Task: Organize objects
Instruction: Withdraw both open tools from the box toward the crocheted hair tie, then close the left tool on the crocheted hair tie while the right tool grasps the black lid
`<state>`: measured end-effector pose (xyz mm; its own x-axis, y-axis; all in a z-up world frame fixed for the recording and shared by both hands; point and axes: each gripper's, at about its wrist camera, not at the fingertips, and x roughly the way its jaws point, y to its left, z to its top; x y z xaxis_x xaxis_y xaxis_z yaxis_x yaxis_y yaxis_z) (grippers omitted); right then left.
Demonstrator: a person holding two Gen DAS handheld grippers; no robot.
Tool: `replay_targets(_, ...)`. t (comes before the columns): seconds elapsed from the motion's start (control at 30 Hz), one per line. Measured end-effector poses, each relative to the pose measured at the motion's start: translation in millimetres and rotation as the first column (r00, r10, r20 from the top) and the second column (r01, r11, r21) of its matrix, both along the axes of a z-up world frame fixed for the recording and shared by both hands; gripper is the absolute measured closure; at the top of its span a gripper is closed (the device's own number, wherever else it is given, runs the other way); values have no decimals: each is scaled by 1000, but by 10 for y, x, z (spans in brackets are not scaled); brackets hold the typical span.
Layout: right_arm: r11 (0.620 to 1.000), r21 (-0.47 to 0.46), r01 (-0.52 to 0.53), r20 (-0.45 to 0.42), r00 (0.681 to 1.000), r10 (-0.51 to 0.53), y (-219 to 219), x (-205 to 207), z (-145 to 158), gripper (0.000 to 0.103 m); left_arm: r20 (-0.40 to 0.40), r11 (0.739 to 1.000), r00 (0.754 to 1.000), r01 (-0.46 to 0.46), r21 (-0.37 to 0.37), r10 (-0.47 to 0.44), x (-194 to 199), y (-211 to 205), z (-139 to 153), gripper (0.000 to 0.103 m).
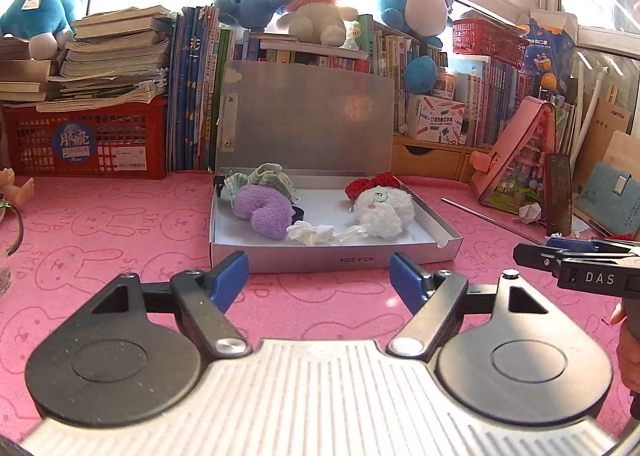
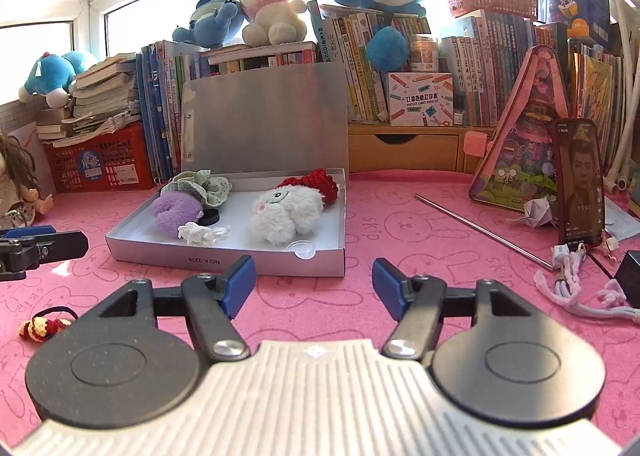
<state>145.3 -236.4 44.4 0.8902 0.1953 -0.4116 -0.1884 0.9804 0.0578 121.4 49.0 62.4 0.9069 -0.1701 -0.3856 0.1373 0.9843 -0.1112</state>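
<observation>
We hold both tools empty, jaws apart: left tool (image 1: 319, 274), right tool (image 2: 314, 282). The crocheted hair tie (image 2: 40, 326) lies on the pink desk (image 2: 400, 215), front-left of the open tin box (image 2: 224, 256), nearer our left tool.

Open pink mat (image 2: 312, 308) ahead toward 12 o'clock, up to box wall (image 2: 224, 260). Blocked beyond by raised lid (image 2: 264, 119); metal rod (image 2: 480, 230), phone (image 2: 582, 183) at 2 o'clock.

Pink bunny-print mat (image 1: 120, 223), silver box (image 1: 304, 256), purple plush (image 1: 264, 207), white plush (image 1: 380, 211)
</observation>
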Motion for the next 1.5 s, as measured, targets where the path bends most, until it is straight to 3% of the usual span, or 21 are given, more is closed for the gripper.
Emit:
replay_targets(0.2,999,-15,28,3,1000,-28,-50,-260,-102,24,-18,999,999,-38,35,38,-280,106,-190,22)
replay_targets(0.5,996,-39,86,-13,996,-86,-89,-532,-341,22,-62,993,991,-114,23,115,-440,260,-457,22)
replay_targets(0.67,992,-39,117,-20,993,-118,-81,-639,-474,18,-65,985,983,-170,20,171,-419,313,-552,15)
replay_targets(1.2,982,-104,160,-100,980,-171,21,-626,-687,17,-124,970,962,-237,50,241,-243,321,-666,12)
replay_targets(1.5,977,-127,174,-55,982,-182,68,-710,-728,17,-141,970,960,-238,59,244,-224,303,-676,8)
